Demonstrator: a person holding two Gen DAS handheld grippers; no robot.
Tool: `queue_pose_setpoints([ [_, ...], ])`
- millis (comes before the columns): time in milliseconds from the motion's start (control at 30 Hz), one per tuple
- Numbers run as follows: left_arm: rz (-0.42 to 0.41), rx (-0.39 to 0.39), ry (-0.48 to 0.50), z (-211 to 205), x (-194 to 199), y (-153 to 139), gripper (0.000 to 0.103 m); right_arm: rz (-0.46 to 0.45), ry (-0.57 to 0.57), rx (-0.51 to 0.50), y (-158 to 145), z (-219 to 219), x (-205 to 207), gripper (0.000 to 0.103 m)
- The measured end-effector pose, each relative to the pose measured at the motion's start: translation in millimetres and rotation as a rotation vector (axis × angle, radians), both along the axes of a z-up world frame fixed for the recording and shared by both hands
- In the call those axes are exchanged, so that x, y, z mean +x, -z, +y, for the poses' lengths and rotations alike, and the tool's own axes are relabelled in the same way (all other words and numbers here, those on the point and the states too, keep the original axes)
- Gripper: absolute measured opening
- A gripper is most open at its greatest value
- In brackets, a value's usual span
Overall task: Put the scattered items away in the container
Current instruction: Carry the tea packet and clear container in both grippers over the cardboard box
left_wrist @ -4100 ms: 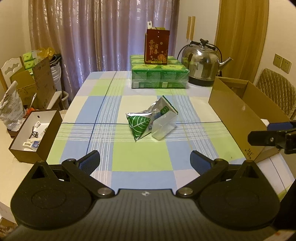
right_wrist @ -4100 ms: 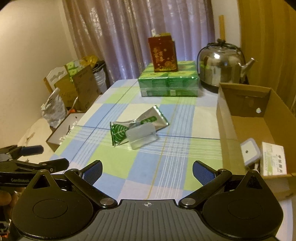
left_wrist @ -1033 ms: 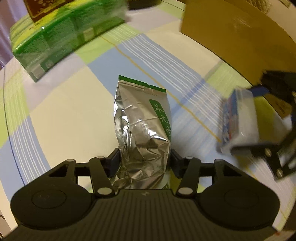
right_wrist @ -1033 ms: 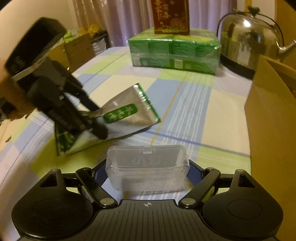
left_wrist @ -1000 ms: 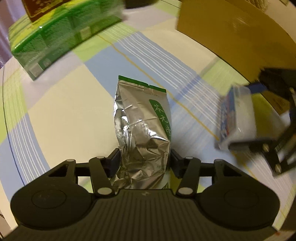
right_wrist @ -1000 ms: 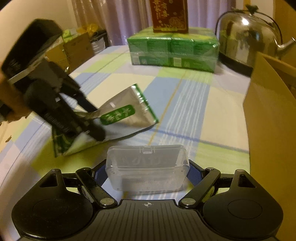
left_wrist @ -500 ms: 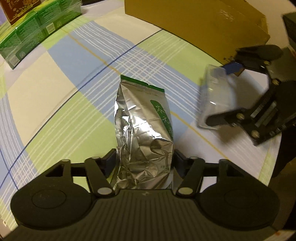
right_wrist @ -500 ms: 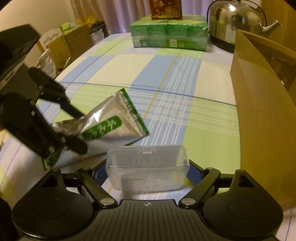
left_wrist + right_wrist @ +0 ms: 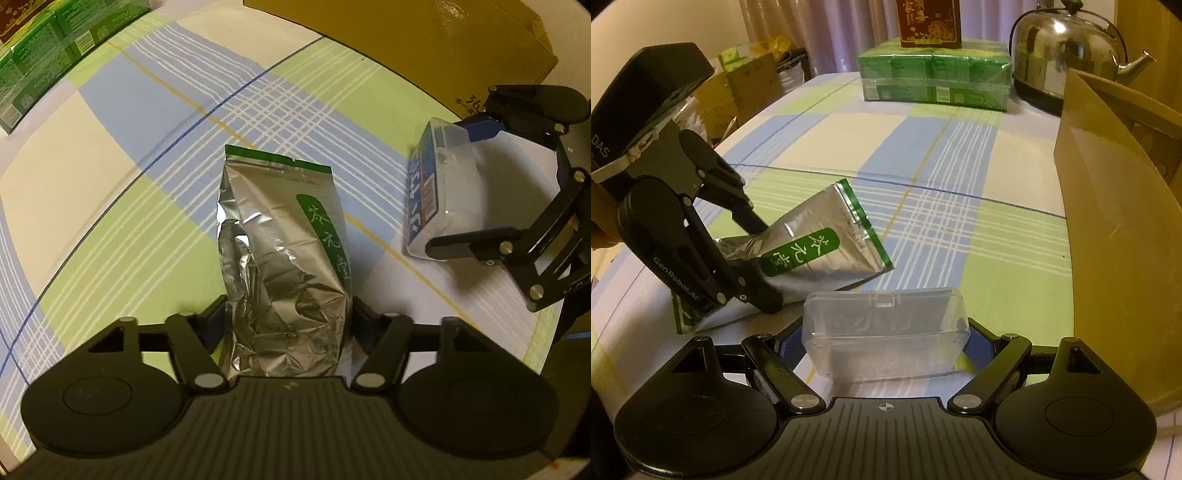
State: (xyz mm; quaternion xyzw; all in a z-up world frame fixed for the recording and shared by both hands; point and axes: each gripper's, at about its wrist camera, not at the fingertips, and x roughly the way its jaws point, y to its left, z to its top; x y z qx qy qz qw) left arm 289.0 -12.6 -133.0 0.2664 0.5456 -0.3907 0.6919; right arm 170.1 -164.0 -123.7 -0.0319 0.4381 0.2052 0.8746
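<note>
Left wrist view, left gripper [image 9: 288, 317] clamping foil pouch [image 9: 284, 251], right gripper [image 9: 884, 343] gripping clear, seemingly empty plastic case [image 9: 886, 328].

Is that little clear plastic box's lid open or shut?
Shut. The clear plastic box has its lid flat on the base, with the small front latch tab down, as the right gripper holds it by its sides.

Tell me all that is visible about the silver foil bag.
The silver foil bag is a crinkled, shiny pouch with a green strip along its sealed top edge and a green label with white characters. The left gripper is shut on its lower part, one finger on each side. It points toward the cardboard box over the checked tablecloth. The right wrist view shows its sealed end raised, apart from the clear plastic case.
</note>
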Motion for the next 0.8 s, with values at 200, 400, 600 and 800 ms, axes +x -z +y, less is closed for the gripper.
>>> queue_pose_setpoints([
  [200,-0.031,0.019,0.010,-3.2,-17.1,-7.6,0.048,-0.023,0.017,-0.002,-5.0,-1.8,-4.7,0.083],
  [400,-0.025,0.018,0.011,-1.9,-40.5,-22.5,0.048,-0.042,0.041,0.019,-17.9,-8.7,-23.6,0.083],
  [600,-0.025,0.009,-0.028,-2.1,-53.7,-38.8,0.048,-0.031,0.080,0.044,-27.0,-18.6,-50.0,0.083],
  [800,-0.030,-0.003,-0.094,-9.6,-71.0,-55.3,0.048,-0.048,0.108,0.052,-43.7,-25.0,-69.3,0.083],
])
